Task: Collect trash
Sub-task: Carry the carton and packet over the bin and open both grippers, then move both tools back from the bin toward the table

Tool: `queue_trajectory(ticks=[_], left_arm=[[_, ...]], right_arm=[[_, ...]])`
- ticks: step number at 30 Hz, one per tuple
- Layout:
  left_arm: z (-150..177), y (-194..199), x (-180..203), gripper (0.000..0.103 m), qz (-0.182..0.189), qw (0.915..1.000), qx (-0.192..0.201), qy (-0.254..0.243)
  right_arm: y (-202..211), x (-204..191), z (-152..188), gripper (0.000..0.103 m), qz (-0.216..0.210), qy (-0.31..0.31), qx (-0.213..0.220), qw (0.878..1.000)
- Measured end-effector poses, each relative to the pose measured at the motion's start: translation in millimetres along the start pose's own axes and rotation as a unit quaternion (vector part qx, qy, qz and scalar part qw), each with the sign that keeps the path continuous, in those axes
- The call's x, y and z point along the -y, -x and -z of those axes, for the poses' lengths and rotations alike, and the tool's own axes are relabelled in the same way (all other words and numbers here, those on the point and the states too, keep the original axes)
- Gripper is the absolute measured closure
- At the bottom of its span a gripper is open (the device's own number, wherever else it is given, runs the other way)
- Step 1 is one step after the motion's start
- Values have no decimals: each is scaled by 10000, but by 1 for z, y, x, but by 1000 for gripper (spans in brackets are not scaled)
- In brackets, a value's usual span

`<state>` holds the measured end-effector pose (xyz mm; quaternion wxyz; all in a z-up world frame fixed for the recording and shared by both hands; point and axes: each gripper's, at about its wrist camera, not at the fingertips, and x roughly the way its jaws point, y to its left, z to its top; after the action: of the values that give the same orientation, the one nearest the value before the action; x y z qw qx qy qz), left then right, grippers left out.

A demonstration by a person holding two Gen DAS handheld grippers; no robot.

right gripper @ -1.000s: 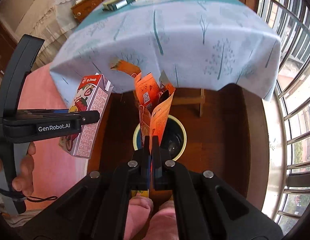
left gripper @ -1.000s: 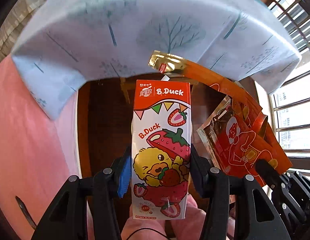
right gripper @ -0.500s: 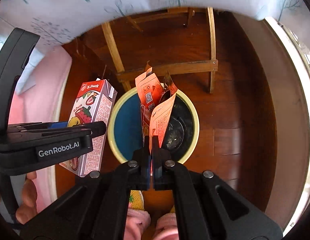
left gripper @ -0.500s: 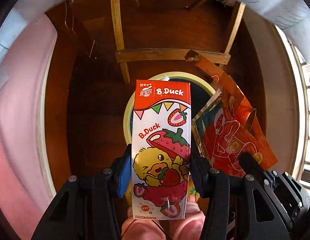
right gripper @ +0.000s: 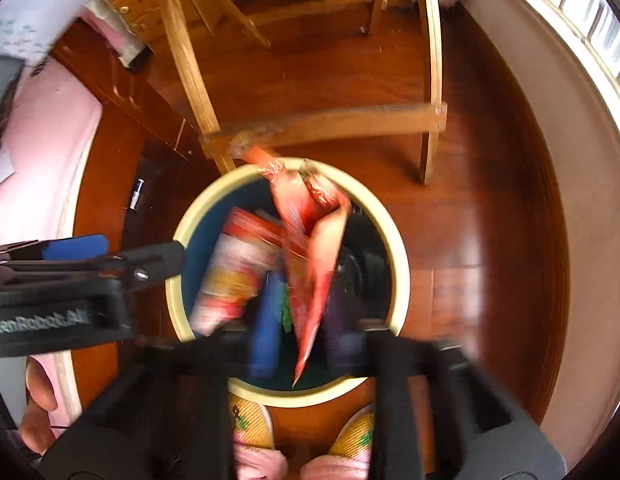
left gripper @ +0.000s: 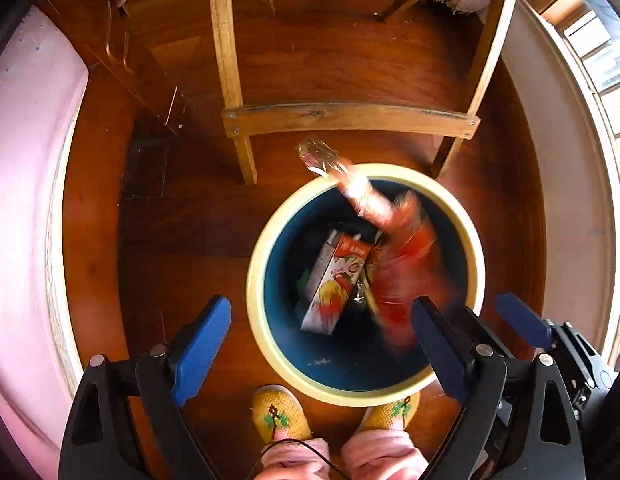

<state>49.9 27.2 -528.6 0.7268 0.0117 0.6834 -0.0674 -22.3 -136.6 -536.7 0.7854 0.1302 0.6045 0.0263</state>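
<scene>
Release step of trash collection, seen from both wrist cameras. Left gripper [left gripper: 322, 340]: jaws opening, spread wide, nothing between the blue pads [left gripper: 201, 344]; it points straight down over the bin [left gripper: 265, 340]. Right gripper [right gripper: 297, 336]: jaws opening, part way apart and blurred; the orange snack wrapper [right gripper: 318, 264] hangs in the gap, but the pads do not appear to press on it, so it reads as let go and dropping. Strawberry milk carton [left gripper: 334, 284]: free of the left gripper, inside the bin and tilted against the dark blue inner wall, top end away from the camera. In the left wrist view the wrapper [left gripper: 394, 256] is streaked with motion, most of it inside the cream rim, its upper tip reaching over the far edge. The bin stands on a wooden floor [left gripper: 181, 240] just in front of a wooden chair frame [left gripper: 350, 116]; the person's yellow knitted slippers [left gripper: 279, 412] touch or nearly touch its near rim. A hand [right gripper: 39, 404] holding the left gripper's body shows at the lower left of the right wrist view.

Judgement: both items are being dropped, so this deposit is almost complete. The next move calls for lifting both grippers clear once the wrapper has settled, checking that its tip has not caught on the rim, then going for further trash. Whether any remains cannot be told from these views.
</scene>
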Motion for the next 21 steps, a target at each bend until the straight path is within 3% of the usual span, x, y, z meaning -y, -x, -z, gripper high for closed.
queue_trajectory(ticks=[10, 15, 21], left_arm=[[-4, 2, -15, 10, 2, 10000, -52, 43], [0, 44, -13, 10, 31, 10000, -34, -51], [11, 124, -8, 10, 154, 9997, 48, -202]], right_arm=[[6, 3, 3, 52, 99, -348, -157, 9992], [33, 1, 7, 52, 117, -559, -210, 9981], [110, -11, 6, 52, 171, -749, -236, 9968]])
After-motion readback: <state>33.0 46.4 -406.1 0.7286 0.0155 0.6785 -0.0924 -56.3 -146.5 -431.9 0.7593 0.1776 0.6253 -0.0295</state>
